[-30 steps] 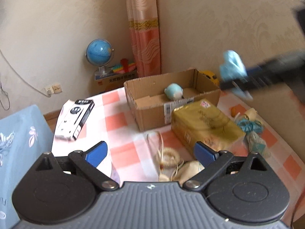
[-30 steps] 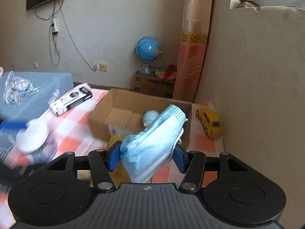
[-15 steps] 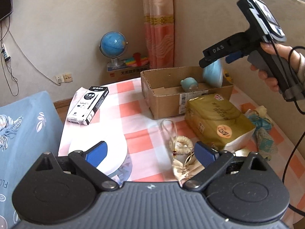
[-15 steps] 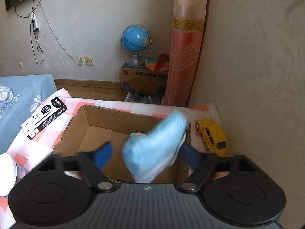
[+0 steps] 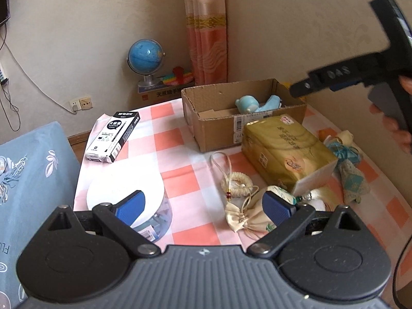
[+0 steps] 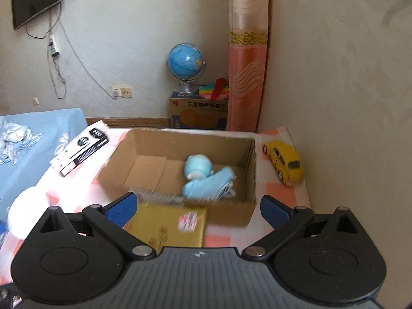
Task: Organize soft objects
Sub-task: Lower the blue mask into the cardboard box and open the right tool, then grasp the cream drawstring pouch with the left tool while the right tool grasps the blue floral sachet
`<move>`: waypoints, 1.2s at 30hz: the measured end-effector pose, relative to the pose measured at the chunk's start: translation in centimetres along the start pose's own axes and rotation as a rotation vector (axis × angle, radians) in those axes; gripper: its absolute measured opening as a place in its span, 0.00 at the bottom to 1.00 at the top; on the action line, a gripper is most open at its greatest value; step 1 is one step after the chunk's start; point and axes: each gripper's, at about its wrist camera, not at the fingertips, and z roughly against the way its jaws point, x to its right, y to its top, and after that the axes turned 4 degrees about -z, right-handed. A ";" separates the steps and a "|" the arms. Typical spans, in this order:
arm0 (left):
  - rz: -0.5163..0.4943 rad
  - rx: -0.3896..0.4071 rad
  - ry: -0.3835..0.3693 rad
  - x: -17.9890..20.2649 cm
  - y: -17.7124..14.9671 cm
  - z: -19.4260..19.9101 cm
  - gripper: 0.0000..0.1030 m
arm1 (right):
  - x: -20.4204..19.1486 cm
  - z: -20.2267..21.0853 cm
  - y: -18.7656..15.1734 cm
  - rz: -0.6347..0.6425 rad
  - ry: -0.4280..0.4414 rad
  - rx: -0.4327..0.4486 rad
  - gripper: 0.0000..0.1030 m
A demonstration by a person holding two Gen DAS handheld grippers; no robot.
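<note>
An open cardboard box (image 6: 247, 206) stands on the checked table. Inside it lie a pale blue soft toy (image 6: 197, 166) and a light blue face mask (image 6: 208, 186); both also show in the left wrist view, toy (image 5: 246, 103) and mask (image 5: 270, 102). My right gripper (image 6: 198, 209) is open and empty above the box's near wall; its body shows in the left wrist view (image 5: 360, 77). My left gripper (image 5: 203, 206) is open and empty above the table's front. A cream drawstring pouch (image 5: 244, 216), a woven ring charm (image 5: 238, 184) and a teal cloth sachet (image 5: 354, 180) lie near it.
A gold tissue pack (image 5: 285, 149) lies in front of the box. A black-and-white pen box (image 5: 113, 136) and a white-lidded jar (image 5: 126, 190) are at the left. A yellow toy car (image 6: 284, 163) sits right of the box by the wall. A blue-covered seat (image 5: 31, 170) borders the table's left.
My right gripper opened and let go of the blue mask, which dropped into the box beside the toy. The gripper then drew back a little. My left gripper stayed open.
</note>
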 end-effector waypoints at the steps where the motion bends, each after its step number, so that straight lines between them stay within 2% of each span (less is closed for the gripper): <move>1: -0.002 -0.002 -0.001 0.1 -0.1 0.0 0.95 | -0.1 0.5 -0.7 0.002 0.005 0.001 1.00; 11: -0.030 -0.034 -0.020 1.0 -1.5 0.1 0.95 | 0.2 3.8 -8.4 -0.014 -0.008 -0.019 1.00; 19: -0.041 -0.069 -0.048 1.8 -2.0 -0.9 0.95 | 1.1 3.6 -13.9 -0.003 -0.118 -0.086 1.00; 27: -0.051 -0.081 -0.091 2.9 -1.2 -2.8 0.95 | 2.4 2.1 -15.9 -0.051 -0.137 -0.130 1.00; 30: -0.043 -0.067 -0.119 3.3 -0.6 -3.6 0.95 | 2.6 1.5 -16.2 -0.044 -0.138 -0.143 1.00; 36: -0.042 -0.073 -0.121 4.0 -0.1 -5.7 0.95 | 2.5 1.4 -16.3 -0.018 -0.121 -0.144 1.00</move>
